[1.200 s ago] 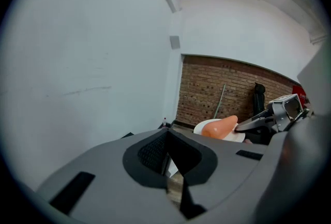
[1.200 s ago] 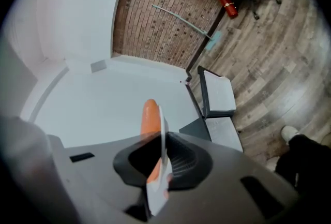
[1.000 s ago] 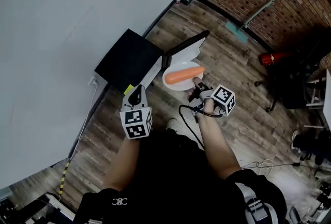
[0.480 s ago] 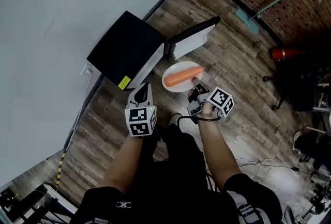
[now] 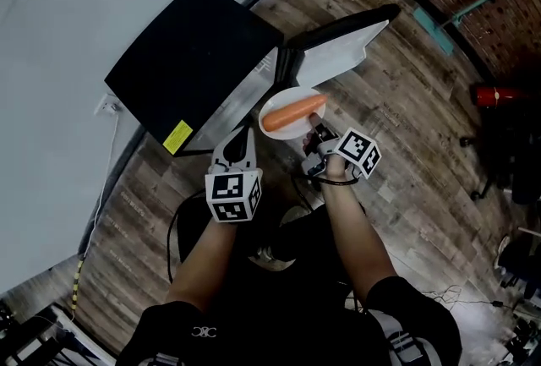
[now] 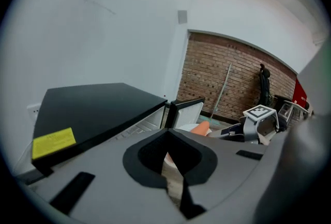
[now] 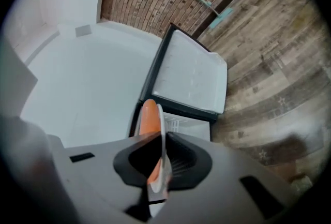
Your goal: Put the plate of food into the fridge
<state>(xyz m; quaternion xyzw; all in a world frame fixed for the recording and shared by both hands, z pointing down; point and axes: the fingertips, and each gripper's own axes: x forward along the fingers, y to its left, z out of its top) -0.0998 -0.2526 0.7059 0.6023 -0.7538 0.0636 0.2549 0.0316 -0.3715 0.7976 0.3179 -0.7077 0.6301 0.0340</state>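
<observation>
The small black fridge [image 5: 190,60] stands on the wooden floor [image 5: 406,128] against the white wall. Its door [image 5: 342,51] is swung wide to the right, so the compartment is clear to load from the front. The white plate [image 5: 290,94] with a carrot [image 5: 293,111] lying across it is held in the air just in front of that opening, not yet inside. It looks close to level in the head view, most likely so that the carrot does not roll off. The right gripper [image 5: 316,134] carries it by the near rim alone. In the right gripper view the plate [image 7: 162,176] runs edge-on between the jaws with the carrot [image 7: 149,117] on one side of it, and the jaws are nearly together, pinched on that thin rim. Gripping at the rim leaves the far side of the plate free to go in first onto the wire shelf seen beyond. The left gripper [image 5: 243,144] hangs beside the fridge front, to the left of the plate and apart from it. Its own view shows the left gripper's [image 6: 168,158] jaws closed against each other with nothing between them, so it seems to be kept out of the way for now.
</observation>
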